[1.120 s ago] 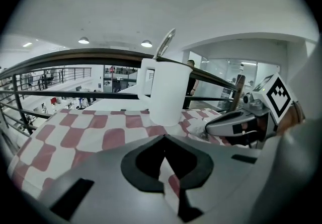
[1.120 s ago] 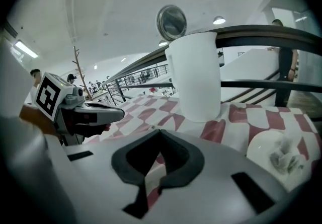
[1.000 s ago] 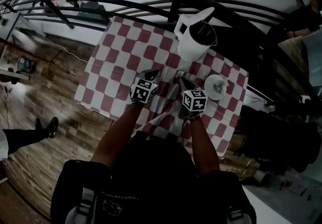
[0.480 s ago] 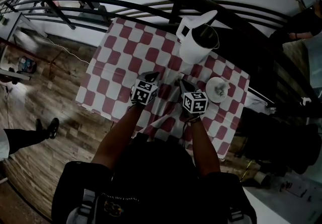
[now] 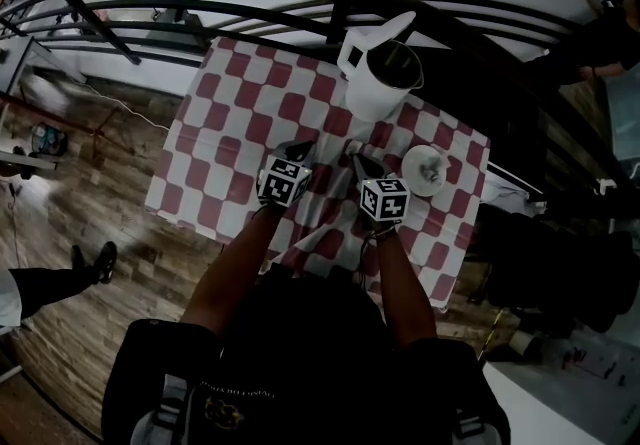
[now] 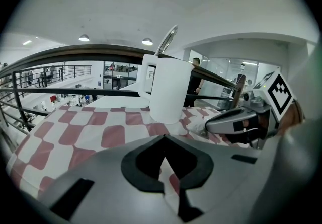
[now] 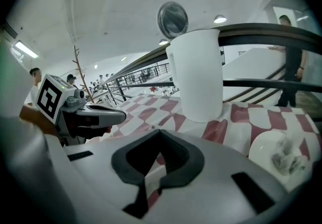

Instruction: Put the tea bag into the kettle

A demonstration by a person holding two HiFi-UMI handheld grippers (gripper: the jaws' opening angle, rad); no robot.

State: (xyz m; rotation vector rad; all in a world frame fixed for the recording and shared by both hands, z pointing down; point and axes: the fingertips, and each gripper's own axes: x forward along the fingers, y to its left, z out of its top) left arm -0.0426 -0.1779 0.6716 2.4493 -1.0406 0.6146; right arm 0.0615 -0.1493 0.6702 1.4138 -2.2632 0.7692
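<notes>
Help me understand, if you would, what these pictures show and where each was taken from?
There is no robot here: a person holds a two-jaw tool in each hand, the left gripper and the right gripper. The cubes with square markers are part of them. One picture comes from a camera on the person's head, looking down. The other two come from cameras riding on the grippers, each looking along its own jaws. The table carries a red-and-white checked cloth, with a white kettle, its lid open, and a small white plate bearing what looks like the tea bag. Both grippers are shut and hold nothing.
</notes>
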